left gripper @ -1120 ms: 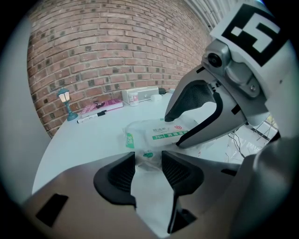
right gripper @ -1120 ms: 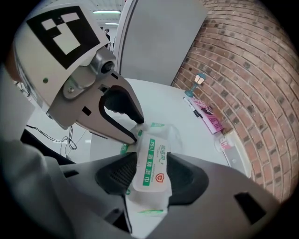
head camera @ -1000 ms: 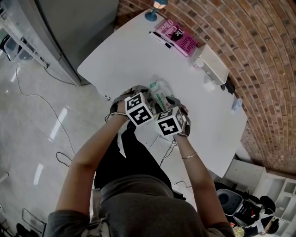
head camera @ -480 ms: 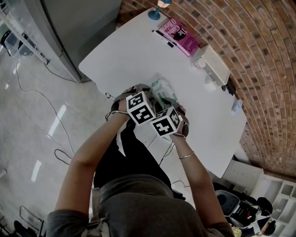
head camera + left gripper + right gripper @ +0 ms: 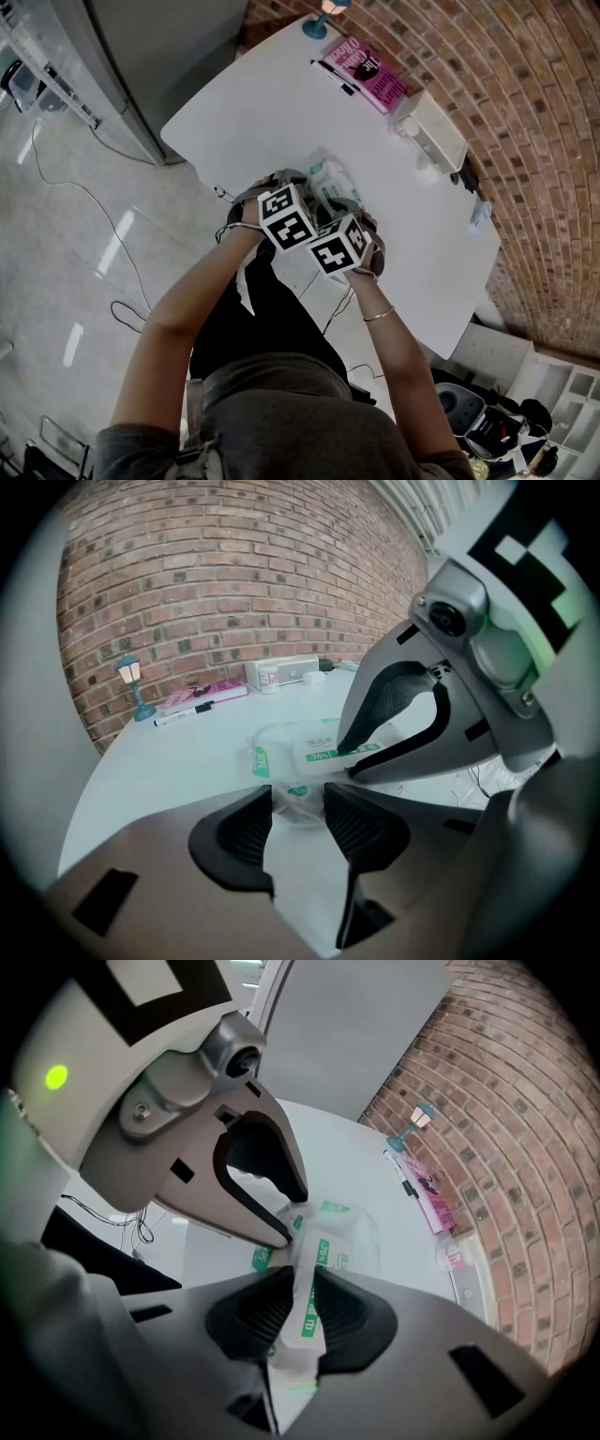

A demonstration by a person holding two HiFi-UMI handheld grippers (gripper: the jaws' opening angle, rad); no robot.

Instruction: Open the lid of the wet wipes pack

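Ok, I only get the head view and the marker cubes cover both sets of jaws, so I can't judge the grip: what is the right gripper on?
Observer: The right gripper has just been closing. Its pads now pinch a thin white flap with green print, standing on edge off the wipes pack.
Operator: And the left one?
Observer: The left gripper has the crimped end of the wipes pack between its jaws, with the film touching both pads.

The right tool (image 5: 300,1286) has just closed on the wipes pack (image 5: 339,1234).
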